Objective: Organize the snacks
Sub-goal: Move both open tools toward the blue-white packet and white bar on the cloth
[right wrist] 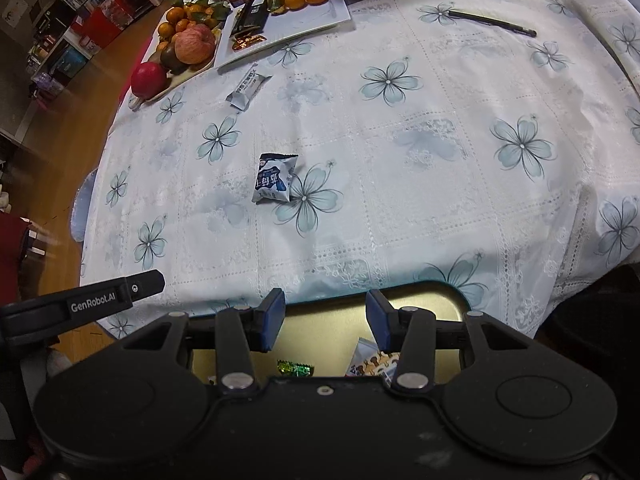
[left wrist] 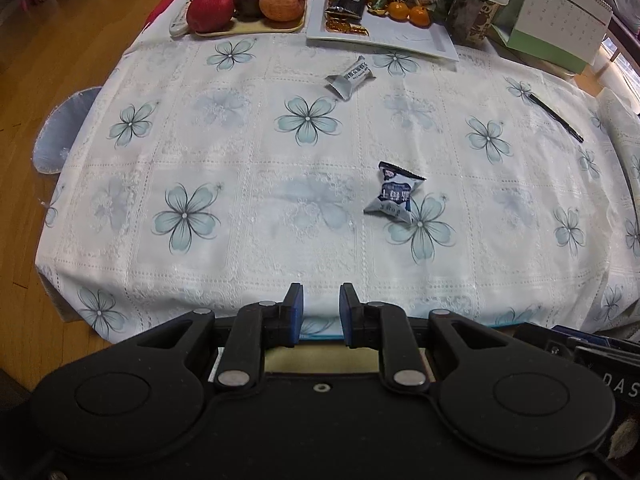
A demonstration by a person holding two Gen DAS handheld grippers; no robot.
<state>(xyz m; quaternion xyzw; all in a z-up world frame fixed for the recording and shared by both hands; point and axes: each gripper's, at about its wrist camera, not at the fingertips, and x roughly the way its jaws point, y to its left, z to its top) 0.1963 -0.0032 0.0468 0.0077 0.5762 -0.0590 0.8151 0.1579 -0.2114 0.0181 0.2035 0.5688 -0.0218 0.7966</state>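
Note:
A blue-and-white snack packet (left wrist: 394, 194) (right wrist: 274, 178) lies on the flowered tablecloth near the middle of the table. Farther back, by the white plate, a grey-white bar packet (left wrist: 350, 78) (right wrist: 248, 86) lies alone. My left gripper (left wrist: 321, 296) hovers over the table's near edge, well short of both packets, with a narrow gap and nothing between its pads. My right gripper (right wrist: 325, 300) stands open and empty above a gold tray (right wrist: 440, 304), which holds a green candy (right wrist: 295, 369) and a patterned packet (right wrist: 370, 360).
A white plate (left wrist: 400, 40) (right wrist: 320, 12) at the back carries a dark packet, gold candies and tangerines. Beside it is a fruit tray (left wrist: 248, 29) with apples. A black pen (left wrist: 556, 118) (right wrist: 492, 22) lies at the right. A calendar (left wrist: 560, 12) stands at the back right.

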